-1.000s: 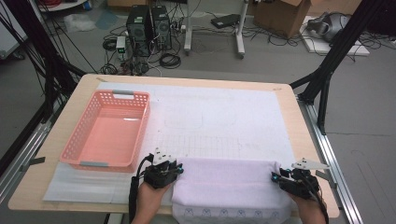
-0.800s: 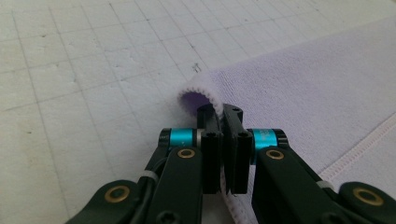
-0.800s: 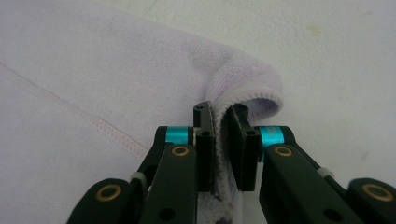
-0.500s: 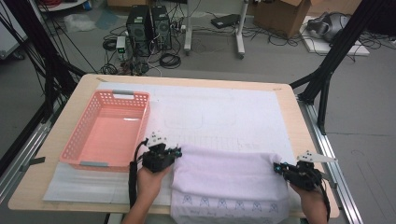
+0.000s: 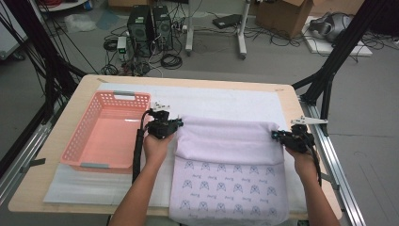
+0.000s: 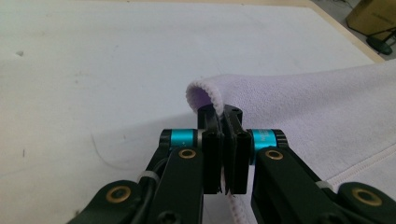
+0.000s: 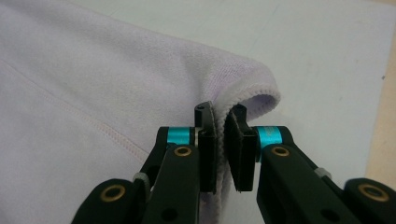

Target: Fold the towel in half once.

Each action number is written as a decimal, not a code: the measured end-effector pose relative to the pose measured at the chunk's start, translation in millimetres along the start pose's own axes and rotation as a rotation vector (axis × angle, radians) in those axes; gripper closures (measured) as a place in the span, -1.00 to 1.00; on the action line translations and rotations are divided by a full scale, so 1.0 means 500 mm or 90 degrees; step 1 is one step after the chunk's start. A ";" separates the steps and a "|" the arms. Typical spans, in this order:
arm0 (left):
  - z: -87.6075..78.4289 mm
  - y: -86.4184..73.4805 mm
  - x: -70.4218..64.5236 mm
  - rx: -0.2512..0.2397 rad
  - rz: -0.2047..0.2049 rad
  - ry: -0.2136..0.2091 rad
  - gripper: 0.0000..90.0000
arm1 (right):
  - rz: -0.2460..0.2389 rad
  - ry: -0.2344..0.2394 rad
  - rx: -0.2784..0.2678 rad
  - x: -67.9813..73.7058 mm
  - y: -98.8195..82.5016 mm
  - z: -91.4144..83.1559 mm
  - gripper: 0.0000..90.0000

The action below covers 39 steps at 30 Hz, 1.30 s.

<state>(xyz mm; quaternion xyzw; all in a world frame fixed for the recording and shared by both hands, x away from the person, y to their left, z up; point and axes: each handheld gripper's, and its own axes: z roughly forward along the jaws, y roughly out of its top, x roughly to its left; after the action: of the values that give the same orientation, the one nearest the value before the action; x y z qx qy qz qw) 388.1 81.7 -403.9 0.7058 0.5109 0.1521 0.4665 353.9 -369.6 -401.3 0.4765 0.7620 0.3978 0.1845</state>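
High view first: we see one pink perforated plastic basket [image 5: 106,132] on the table's left side with nothing inside it, and one pale lilac patterned fleece cloth [image 5: 229,165] lying beside it on the white mat [image 5: 221,101]. We count two grippers, the left gripper [image 5: 175,125] and the right gripper [image 5: 277,136], each clenched on a far corner of the cloth's folded-over edge.

Left gripper [image 6: 223,135], right gripper [image 7: 219,140]: black linkage arms, brass-coloured screws, cyan collars, flat black jaws, trailing black cable; forearms unsleeved.
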 end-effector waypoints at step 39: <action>-0.021 -0.094 -0.037 0.081 0.081 -0.072 0.97 | 0.041 0.049 0.071 -0.016 -0.069 -0.005 0.95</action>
<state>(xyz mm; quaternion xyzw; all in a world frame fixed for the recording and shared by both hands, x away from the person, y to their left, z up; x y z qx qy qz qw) 345.7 73.2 -432.1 0.7726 0.4464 0.1088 0.4381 336.1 -385.7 -427.8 0.4947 0.7738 0.3785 0.1151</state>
